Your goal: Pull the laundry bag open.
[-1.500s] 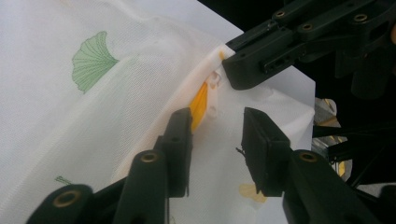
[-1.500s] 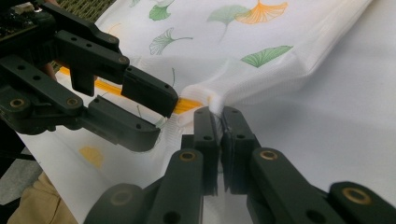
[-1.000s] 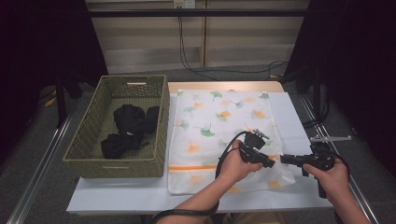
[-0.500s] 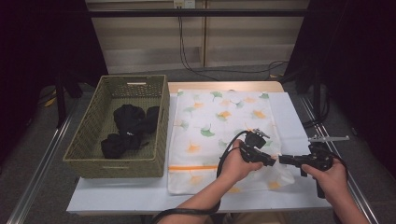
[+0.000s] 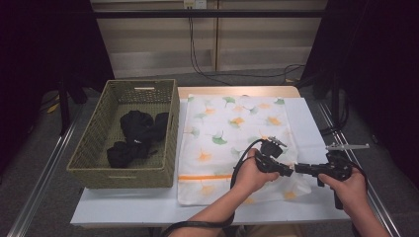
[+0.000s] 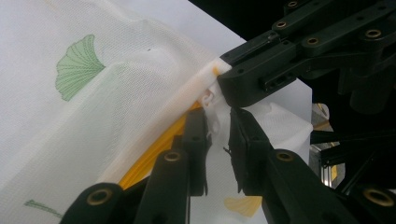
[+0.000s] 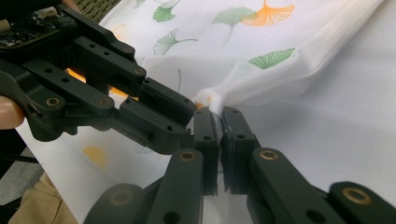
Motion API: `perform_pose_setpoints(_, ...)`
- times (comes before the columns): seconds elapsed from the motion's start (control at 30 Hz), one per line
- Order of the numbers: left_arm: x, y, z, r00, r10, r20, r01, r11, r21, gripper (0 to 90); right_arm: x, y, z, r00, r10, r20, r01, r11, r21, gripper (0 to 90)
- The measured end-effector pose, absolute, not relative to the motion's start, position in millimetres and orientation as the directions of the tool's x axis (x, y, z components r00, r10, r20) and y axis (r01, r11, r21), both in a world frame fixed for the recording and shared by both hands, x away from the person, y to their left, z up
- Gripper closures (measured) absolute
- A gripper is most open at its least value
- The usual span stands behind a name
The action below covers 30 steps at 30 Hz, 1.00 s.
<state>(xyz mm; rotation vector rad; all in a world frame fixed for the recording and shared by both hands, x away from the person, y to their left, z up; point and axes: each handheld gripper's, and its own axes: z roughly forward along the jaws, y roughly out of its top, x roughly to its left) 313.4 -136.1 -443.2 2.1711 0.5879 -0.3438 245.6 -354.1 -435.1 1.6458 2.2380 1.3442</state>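
Note:
A white cloth (image 5: 232,128) printed with green and orange ginkgo leaves lies flat on the table. Both grippers meet at its near right corner. My right gripper (image 5: 298,168) is shut on that corner, and the pinched white edge (image 7: 210,100) shows at the tips of its jaws (image 7: 219,114). My left gripper (image 5: 288,171) points at the same corner from the other side. Its jaws (image 6: 218,126) have just been closing, with the cloth's orange-striped edge (image 6: 212,100) between them and a narrow gap still showing. The right gripper (image 6: 226,70) holds the cloth just beyond them.
A green woven basket (image 5: 170,128) stands at the table's left with black garments (image 5: 138,131) inside. A strip of bare white table (image 5: 309,123) runs along the right of the cloth. Cables (image 5: 197,54) trail over the floor behind the table.

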Motion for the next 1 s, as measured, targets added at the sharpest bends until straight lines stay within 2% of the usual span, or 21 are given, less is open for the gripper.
perform_pose_setpoints(0.17, 314.6, -137.7, -445.3, 0.837, 0.307, -0.452, 0.546, -0.526, 0.653, 81.2, 245.4, -353.7, -434.7, -0.431, 0.798, 0.422, 0.748, 0.055, 0.661, 86.3)
perform_pose_setpoints(0.77, 313.7, -139.7, -449.8, 0.839, 0.3, -0.454, 0.543, -0.517, 0.662, 81.1, 245.1, -355.2, -435.5, -0.428, 0.791, 0.437, 0.75, 0.041, 0.66, 86.4)
perform_pose_setpoints(0.83, 314.0, -139.7, -449.7, 0.841, 0.301, -0.45, 0.54, -0.518, 0.664, 82.0, 245.2, -355.1, -435.5, -0.427, 0.793, 0.435, 0.75, 0.041, 0.661, 86.4)
perform_pose_setpoints(0.9, 315.5, -138.1, -449.7, 0.841, 0.298, -0.452, 0.54, -0.522, 0.66, 88.4, 245.1, -355.3, -435.2, -0.427, 0.79, 0.44, 0.75, 0.037, 0.661, 86.3)
perform_pose_setpoints(1.0, 316.2, -136.9, -450.5, 0.827, 0.289, -0.483, 0.56, -0.505, 0.657, 89.4, 244.6, -355.2, -435.1, -0.429, 0.789, 0.441, 0.747, 0.035, 0.664, 86.3)
